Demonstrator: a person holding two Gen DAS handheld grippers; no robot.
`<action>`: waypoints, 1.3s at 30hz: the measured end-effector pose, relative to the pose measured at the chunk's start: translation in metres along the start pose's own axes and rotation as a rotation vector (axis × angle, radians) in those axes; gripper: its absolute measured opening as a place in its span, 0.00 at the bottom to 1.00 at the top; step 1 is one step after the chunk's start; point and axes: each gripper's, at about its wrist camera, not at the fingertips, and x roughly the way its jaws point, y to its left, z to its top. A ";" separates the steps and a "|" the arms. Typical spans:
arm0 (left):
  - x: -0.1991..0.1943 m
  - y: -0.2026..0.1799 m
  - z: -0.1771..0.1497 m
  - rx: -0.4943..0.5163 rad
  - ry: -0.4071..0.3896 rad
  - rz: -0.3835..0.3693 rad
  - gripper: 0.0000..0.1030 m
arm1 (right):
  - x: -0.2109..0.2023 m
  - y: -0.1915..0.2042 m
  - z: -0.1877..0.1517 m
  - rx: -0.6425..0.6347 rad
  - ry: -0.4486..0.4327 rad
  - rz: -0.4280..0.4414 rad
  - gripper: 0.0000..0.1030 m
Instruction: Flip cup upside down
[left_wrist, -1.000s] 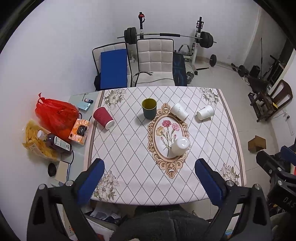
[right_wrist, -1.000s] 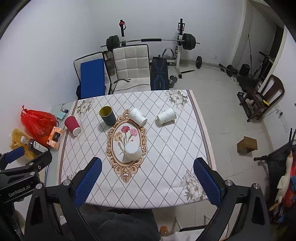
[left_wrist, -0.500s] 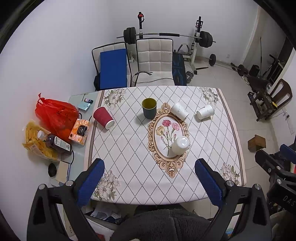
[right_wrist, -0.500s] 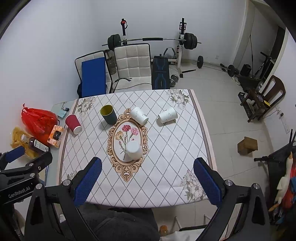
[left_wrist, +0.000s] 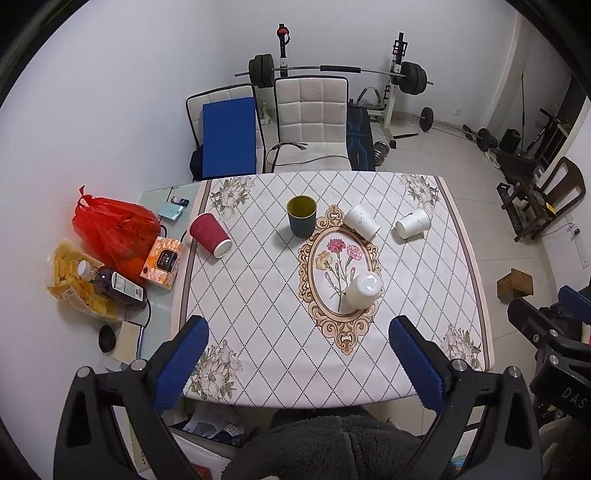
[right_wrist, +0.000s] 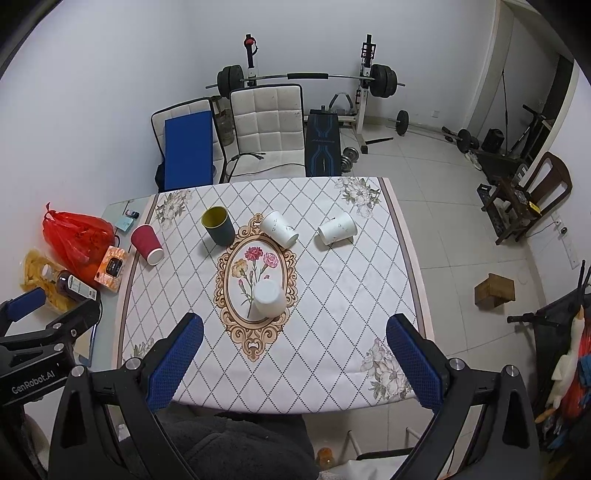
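Several cups are on the patterned tablecloth (left_wrist: 258, 295). A dark green cup (left_wrist: 301, 215) (right_wrist: 218, 225) stands upright with its mouth up. A white cup (left_wrist: 364, 290) (right_wrist: 269, 297) stands upside down on the flower medallion. Two white cups (left_wrist: 361, 220) (left_wrist: 413, 222) lie on their sides further back, also in the right wrist view (right_wrist: 278, 228) (right_wrist: 337, 228). A red ribbed cup (left_wrist: 210, 235) (right_wrist: 147, 244) lies on its side at the left. My left gripper (left_wrist: 297, 363) and right gripper (right_wrist: 295, 360) are both open and empty, high above the table's near edge.
Left of the cloth sit a red plastic bag (left_wrist: 110, 229), a tissue box (left_wrist: 162, 257), a bottle (left_wrist: 110, 283) and a snack bag. Two chairs (left_wrist: 310, 122) stand behind the table, with a weight bench beyond. A small wooden box (right_wrist: 494, 290) lies on the floor at right.
Almost nothing has changed. The right wrist view has shifted slightly; the cups have not moved.
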 end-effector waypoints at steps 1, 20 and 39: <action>0.001 0.000 -0.001 -0.001 -0.001 0.000 0.97 | 0.000 0.000 -0.001 0.000 0.001 0.001 0.98; 0.002 0.003 0.000 0.005 0.001 0.004 0.97 | 0.007 -0.001 0.000 -0.015 0.008 0.002 0.98; 0.005 0.005 0.002 0.008 -0.002 0.009 0.97 | 0.009 -0.001 0.001 -0.016 0.009 0.002 0.98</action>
